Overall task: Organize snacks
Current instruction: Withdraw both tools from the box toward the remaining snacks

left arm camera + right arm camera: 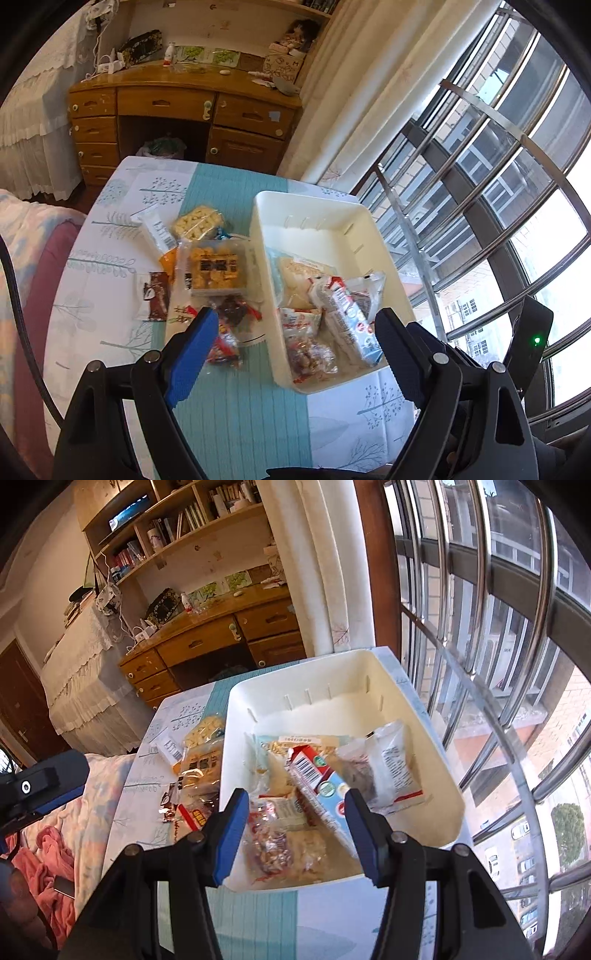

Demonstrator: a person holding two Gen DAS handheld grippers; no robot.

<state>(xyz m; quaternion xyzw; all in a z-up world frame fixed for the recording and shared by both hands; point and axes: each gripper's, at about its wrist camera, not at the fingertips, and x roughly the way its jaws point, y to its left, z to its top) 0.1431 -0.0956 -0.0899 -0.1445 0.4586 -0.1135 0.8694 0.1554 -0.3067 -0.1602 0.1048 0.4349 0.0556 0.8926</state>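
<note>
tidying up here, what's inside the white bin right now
The white bin holds several packets: a red-and-blue carton lying across the pile, a clear bag with a white label, and nut packets at the near end. Whatever lies beneath them is covered.

- bin [266, 236]: near wall in the left view partly covered by the left gripper [295, 339] finger.
- red packet [225, 345]: blurred, print unreadable, left part behind the blue pad [192, 354].
- nut bag [275, 843]: label too smeared to read.
- snacks left of bin in the right view: mostly behind its wall, count unclear.
- right gripper [295, 825]: arms cut off at the lower edge.
</note>
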